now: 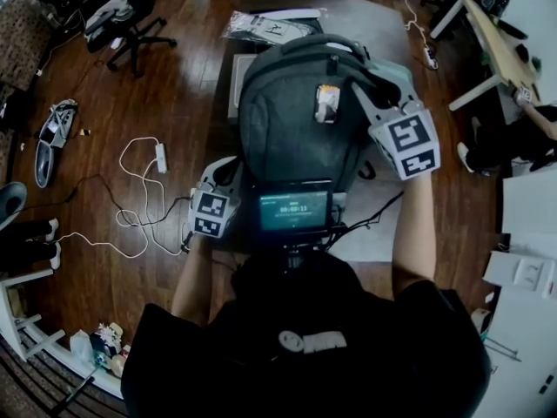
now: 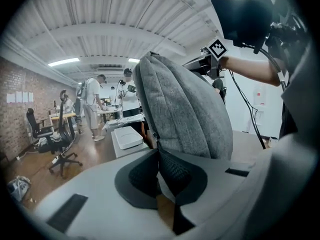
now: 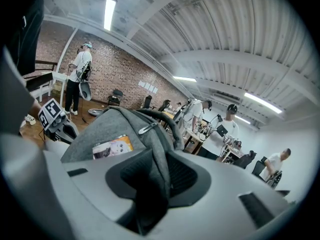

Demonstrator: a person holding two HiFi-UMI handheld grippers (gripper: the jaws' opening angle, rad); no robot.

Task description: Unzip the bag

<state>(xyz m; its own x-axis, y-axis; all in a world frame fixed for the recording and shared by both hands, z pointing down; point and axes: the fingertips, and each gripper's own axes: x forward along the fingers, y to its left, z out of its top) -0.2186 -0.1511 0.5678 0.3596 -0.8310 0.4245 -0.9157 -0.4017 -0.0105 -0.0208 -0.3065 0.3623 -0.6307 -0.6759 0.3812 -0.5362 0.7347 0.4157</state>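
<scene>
Your left gripper (image 2: pixel 159 156) has its pads drawn together on the thin dark zip pull (image 2: pixel 153 136), low on the side seam of the grey bag (image 1: pixel 287 129); the seam climbs straight up from the pads along the bag's curved edge. Your right gripper (image 3: pixel 156 164) is clamped on a fold of the bag's grey fabric near the top, and the cloth runs down between both pads.

Just beyond the right jaws a card (image 3: pixel 112 147) sits on the bag's face, orange and white with a small picture; its print is too small to read. A metal zip tab (image 3: pixel 147 128) lies beside the dark carry handle (image 3: pixel 165 119) on the crown. Each gripper carries a cube of black-and-white square markers, one by your left hand (image 1: pixel 211 213) and one by your right (image 1: pixel 407 142).

The bag stands on the table (image 1: pixel 374 24) directly before you, its back towards you; every stretch of it in view is closed, so its inside cannot be seen. Below it a small screen (image 1: pixel 294 209) glows green with a row of digits; they look like a timer, but you cannot be sure of the figures.

A flat white box (image 1: pixel 237 81) rests on the table just left of the bag; at the far edge lies a clear packet (image 1: pixel 270 26) with dark print that cannot be made out.
</scene>
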